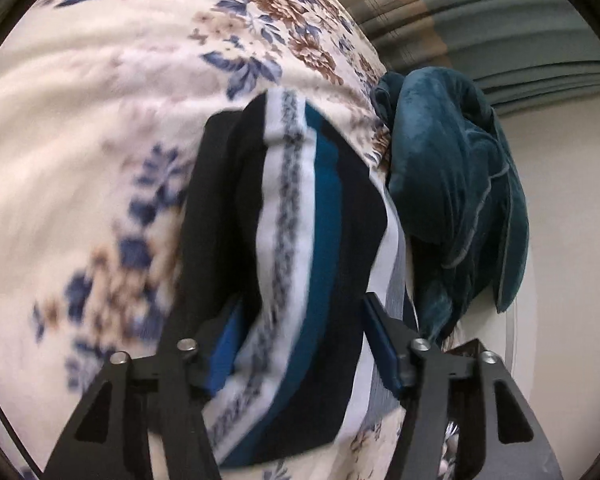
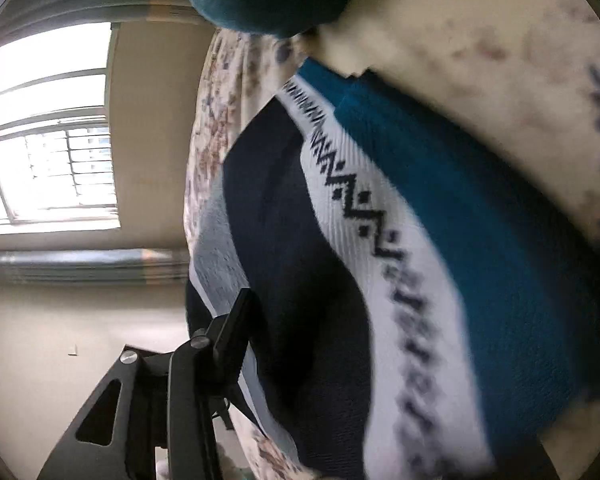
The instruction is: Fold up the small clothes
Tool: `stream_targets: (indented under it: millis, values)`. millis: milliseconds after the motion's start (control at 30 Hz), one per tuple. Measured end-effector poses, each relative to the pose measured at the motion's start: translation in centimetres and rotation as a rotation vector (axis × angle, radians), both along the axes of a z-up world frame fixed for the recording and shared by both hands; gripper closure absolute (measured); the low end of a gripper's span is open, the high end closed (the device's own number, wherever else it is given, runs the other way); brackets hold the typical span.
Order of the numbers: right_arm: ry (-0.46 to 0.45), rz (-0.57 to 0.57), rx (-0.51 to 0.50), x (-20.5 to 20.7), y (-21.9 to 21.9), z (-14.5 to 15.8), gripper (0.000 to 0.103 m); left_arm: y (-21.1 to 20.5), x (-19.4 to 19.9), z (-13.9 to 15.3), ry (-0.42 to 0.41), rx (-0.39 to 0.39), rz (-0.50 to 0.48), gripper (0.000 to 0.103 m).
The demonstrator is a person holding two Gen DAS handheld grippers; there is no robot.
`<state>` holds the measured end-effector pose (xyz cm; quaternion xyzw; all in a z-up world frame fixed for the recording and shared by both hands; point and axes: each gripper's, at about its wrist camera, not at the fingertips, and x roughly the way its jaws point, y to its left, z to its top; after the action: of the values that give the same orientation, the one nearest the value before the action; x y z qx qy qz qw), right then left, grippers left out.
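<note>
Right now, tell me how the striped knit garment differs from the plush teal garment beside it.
The striped knit garment carries navy, white and teal bands with a dark zigzag pattern; the plush teal garment is one solid colour with thin pale piping. The striped one lies fairly flat between the left gripper fingers; the teal one is bunched in a heap. Both rest on the floral blanket.

The striped garment [image 2: 400,240] is ribbed knit cloth, matt. Beneath it the floral blanket [image 1: 80,128] looks like soft fleece, though blur makes that uncertain. The teal bundle [image 1: 452,184] has a velvety plush sheen. The left tongs [image 1: 300,344] are matt black plastic with shiny metal pins.
</note>
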<state>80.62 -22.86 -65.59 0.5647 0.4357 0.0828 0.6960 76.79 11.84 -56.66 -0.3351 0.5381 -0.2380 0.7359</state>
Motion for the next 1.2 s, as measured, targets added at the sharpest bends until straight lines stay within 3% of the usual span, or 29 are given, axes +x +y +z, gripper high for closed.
stream_targets:
  millis: [100, 167, 200, 233, 267, 333, 367, 467, 567, 600, 633, 667, 700, 733, 767, 800, 833, 867, 933, 1033, 1200]
  values:
    - [0.036, 0.038, -0.061, -2.4, -2.5, 0.8, 0.052, -0.1, -2.1, -0.9, 0.004, 0.051, -0.023, 0.047]
    - [0.022, 0.048, -0.097, -3.4, -3.1, 0.9, 0.055, -0.4, -3.0, -1.2, -0.003, 0.032, -0.024, 0.05]
    - [0.016, 0.044, -0.12, -4.1, -3.3, 1.2, 0.064, 0.0, -3.2, -1.4, 0.009, -0.023, 0.014, 0.067]
    - [-0.004, 0.045, -0.131, -5.8, -3.4, 1.3, 0.086, 0.5, -3.1, -1.5, 0.03, -0.064, 0.048, 0.079]
    - [-0.005, 0.055, -0.126, -6.3, -3.2, 1.2, 0.088, 1.3, -2.9, -1.6, 0.042, -0.1, 0.086, 0.09]
    - [-0.021, 0.057, -0.089, -7.6, -2.9, 1.9, 0.089, 3.3, -2.6, -1.7, 0.054, -0.183, 0.164, 0.09]
    - [-0.02, 0.061, -0.102, -7.7, -2.6, 2.1, 0.089, 3.8, -2.4, -1.8, 0.061, -0.175, 0.178, 0.09]
    - [0.018, 0.083, -0.207, -7.3, -2.0, 1.6, 0.09, 3.4, -1.9, -1.8, 0.045, 0.03, 0.134, 0.089]
    - [0.055, 0.128, -0.339, -7.5, -1.2, 1.4, 0.089, 2.1, -1.7, -1.2, 0.042, 0.142, 0.09, 0.086]
    - [0.066, 0.143, -0.373, -7.5, -0.9, 1.5, 0.088, 1.3, -1.6, -0.2, 0.025, 0.213, 0.079, 0.086]
    - [0.077, 0.152, -0.401, -7.5, -0.8, 1.9, 0.086, 0.8, -1.7, 0.6, 0.009, 0.246, 0.073, 0.087]
    - [0.089, 0.159, -0.426, -7.5, -0.7, 2.3, 0.073, 0.4, -2.1, 1.1, -0.009, 0.28, 0.067, 0.086]
    - [0.114, 0.167, -0.469, -7.5, -0.5, 2.9, 0.064, -0.3, -2.4, 2.1, -0.032, 0.333, 0.064, 0.081]
    - [0.141, 0.181, -0.524, -7.6, -0.3, 3.7, 0.047, -1.1, -2.6, 3.0, -0.053, 0.401, 0.063, 0.073]
    - [0.147, 0.186, -0.567, -8.1, 0.0, 4.5, 0.037, -1.9, -3.1, 3.6, -0.071, 0.47, 0.058, 0.046]
    - [0.148, 0.192, -0.623, -8.4, 0.3, 5.4, 0.033, -2.9, -3.7, 4.5, -0.096, 0.544, 0.053, 0.012]
    - [0.157, 0.207, -0.722, -8.8, 0.9, 6.5, 0.023, -3.1, -4.4, 4.9, -0.112, 0.582, 0.053, 0.001]
    - [0.166, 0.219, -0.809, -9.1, 1.5, 7.4, 0.013, -3.4, -5.2, 5.5, -0.129, 0.624, 0.055, 0.0]
    - [0.166, 0.236, -0.955, -10.2, 2.6, 9.3, 0.004, -4.2, -6.6, 6.5, -0.161, 0.716, 0.052, 0.0]
    - [0.174, 0.237, -1.122, -11.5, 3.8, 11.5, 0.002, -4.6, -7.9, 7.3, -0.166, 0.798, 0.041, 0.0]
    - [0.156, 0.236, -1.243, -14.1, 4.4, 15.4, 0.001, -5.6, -10.5, 9.9, -0.179, 0.862, 0.026, 0.0]
